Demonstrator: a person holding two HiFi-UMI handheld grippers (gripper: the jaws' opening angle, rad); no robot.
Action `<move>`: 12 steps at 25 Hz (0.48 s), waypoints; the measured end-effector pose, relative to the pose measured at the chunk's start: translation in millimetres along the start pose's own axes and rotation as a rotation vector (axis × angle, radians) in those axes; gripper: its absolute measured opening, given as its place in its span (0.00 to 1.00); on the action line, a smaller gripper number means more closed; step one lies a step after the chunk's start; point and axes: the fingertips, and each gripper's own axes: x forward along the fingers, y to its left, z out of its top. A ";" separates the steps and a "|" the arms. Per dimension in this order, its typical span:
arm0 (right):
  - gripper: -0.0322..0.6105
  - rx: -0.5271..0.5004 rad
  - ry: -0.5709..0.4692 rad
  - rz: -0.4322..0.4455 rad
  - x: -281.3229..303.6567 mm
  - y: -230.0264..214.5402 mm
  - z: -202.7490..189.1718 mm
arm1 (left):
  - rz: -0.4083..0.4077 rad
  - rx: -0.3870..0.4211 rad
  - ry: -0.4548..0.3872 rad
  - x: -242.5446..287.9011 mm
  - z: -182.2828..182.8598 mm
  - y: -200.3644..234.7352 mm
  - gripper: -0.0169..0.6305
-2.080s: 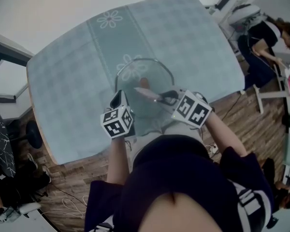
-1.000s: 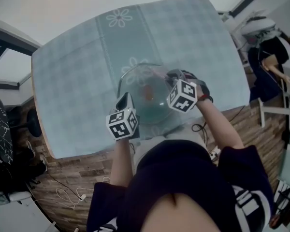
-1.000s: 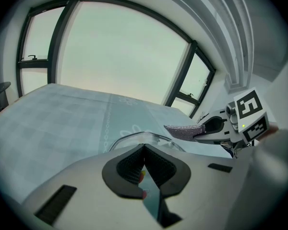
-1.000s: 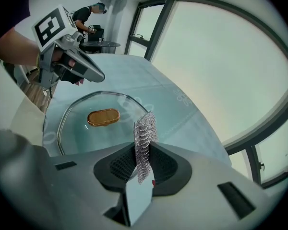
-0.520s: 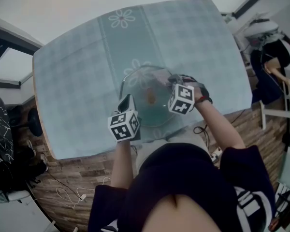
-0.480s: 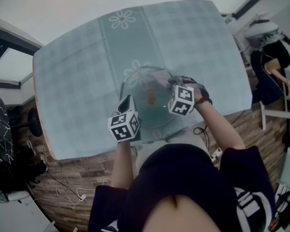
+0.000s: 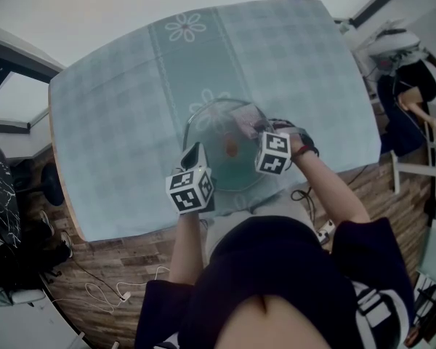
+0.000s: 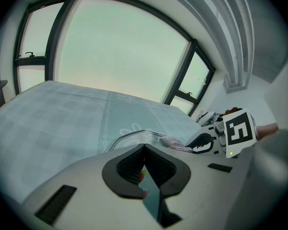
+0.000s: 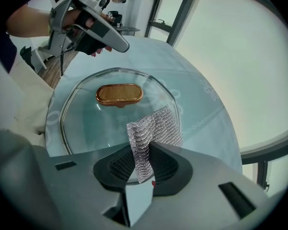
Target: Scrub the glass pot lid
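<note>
Glass pot lid [image 7: 218, 133] lies flat on the table [image 7: 116, 107] straight in front of me, dome up, with its brown knob [image 9: 119, 94] in the middle.

Nearest to me, the left gripper [image 8: 144, 146] sits at the lid's near-left rim. Its fingers are closed together with nothing I can see between them. It has not shifted over the last second. I read it as a stop against the lid sliding, though I cannot tell whether it actually presses on the rim.

Past the knob, the right gripper [image 9: 145, 147] has its fingers clamped on a silver mesh scrubber [image 9: 153, 126], whose free end sticks out over the glass. This is where the change is. Two seconds ago that gripper lay across the near side of the lid. It has since swung round to the far-right part and, over the last second, tipped more steeply and sunk towards the glass. The scrubber now hangs right at the surface near the far-right rim. Whether it touches I cannot say for certain.

My judgement is that the scrubber is set for a stroke on a fresh patch. The next move calls for pressing it flat and rubbing, while watching that the lid doesn't skate away towards the far side of the table.
</note>
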 end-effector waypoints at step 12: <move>0.17 0.049 0.022 0.039 -3.7 16.8 0.0 | -0.044 0.018 0.013 0.2 0.1 2.9 0.03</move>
